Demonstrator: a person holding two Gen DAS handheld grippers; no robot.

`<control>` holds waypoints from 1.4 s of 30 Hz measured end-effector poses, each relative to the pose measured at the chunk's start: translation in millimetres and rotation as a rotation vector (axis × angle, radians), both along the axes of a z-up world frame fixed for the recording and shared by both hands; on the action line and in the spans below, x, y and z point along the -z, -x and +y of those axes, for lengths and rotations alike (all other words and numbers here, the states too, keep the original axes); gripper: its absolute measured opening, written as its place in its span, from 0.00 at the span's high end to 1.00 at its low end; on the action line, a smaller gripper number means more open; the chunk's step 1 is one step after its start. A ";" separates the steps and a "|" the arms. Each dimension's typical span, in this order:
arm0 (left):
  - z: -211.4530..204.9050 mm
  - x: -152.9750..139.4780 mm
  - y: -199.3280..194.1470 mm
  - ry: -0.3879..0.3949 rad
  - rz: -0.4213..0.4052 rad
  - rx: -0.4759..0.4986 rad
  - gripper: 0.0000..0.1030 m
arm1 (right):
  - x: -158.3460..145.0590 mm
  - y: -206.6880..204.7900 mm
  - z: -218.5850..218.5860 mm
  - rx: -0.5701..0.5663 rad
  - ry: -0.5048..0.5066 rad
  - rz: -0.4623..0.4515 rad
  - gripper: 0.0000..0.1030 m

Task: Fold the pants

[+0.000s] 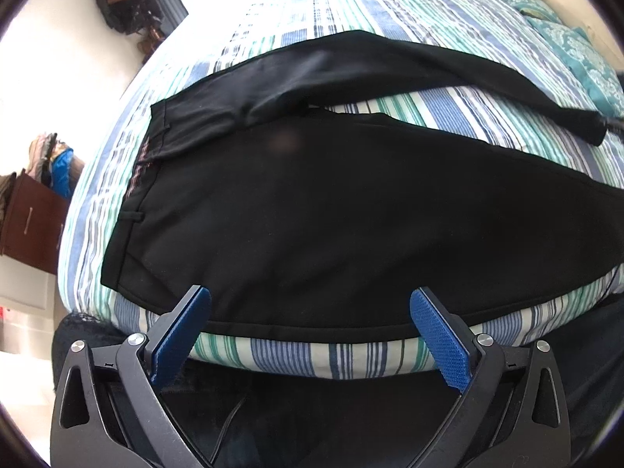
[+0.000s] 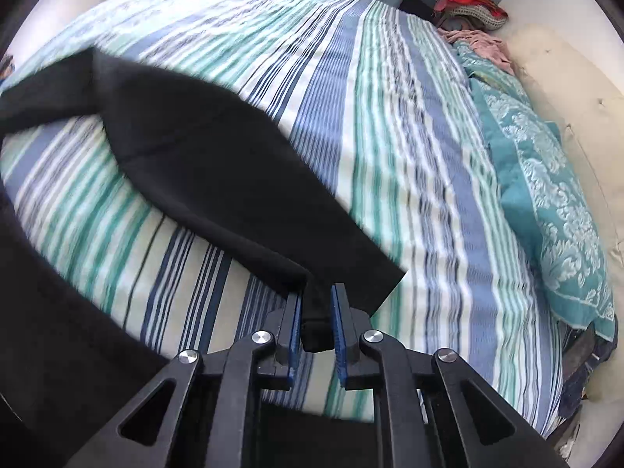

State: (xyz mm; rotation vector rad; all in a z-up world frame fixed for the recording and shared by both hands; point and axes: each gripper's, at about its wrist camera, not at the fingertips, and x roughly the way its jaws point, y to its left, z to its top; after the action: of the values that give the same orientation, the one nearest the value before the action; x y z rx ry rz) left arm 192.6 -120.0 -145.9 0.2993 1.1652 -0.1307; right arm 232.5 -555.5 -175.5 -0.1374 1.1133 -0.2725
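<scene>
Black pants lie spread on a striped bed sheet, waistband to the left and the two legs splayed out to the right. My left gripper hangs open over the near edge of the closer leg, its blue pads on either side of the cloth without touching it. In the right wrist view the far leg runs from upper left down to my right gripper. That gripper is shut on a bunched fold at the leg's hem, and the cloth stands between its blue pads.
Teal patterned pillows line the bed's right side, with a heap of red and pink clothes beyond them. A brown dresser and a dark bag stand off the bed's left edge. Striped sheet lies bare beyond the pants.
</scene>
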 end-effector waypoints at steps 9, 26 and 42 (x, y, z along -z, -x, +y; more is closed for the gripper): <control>-27.9 2.2 -22.3 0.031 0.009 0.012 0.01 | -87.9 -137.0 -134.5 0.349 -0.156 -0.302 0.26; -34.9 55.0 -44.8 -0.002 0.124 -0.048 0.01 | 67.4 -180.2 -209.6 0.664 -0.626 -0.330 0.54; 36.1 46.2 -184.1 -0.048 -0.261 -0.318 0.01 | 17.5 -151.9 -139.4 0.401 -0.125 -0.289 0.31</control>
State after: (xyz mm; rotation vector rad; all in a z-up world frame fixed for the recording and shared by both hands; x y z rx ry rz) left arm 376.7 -83.9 -192.1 0.1635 0.9439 0.2101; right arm 384.4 -694.8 -193.0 0.2340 0.8600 -0.5611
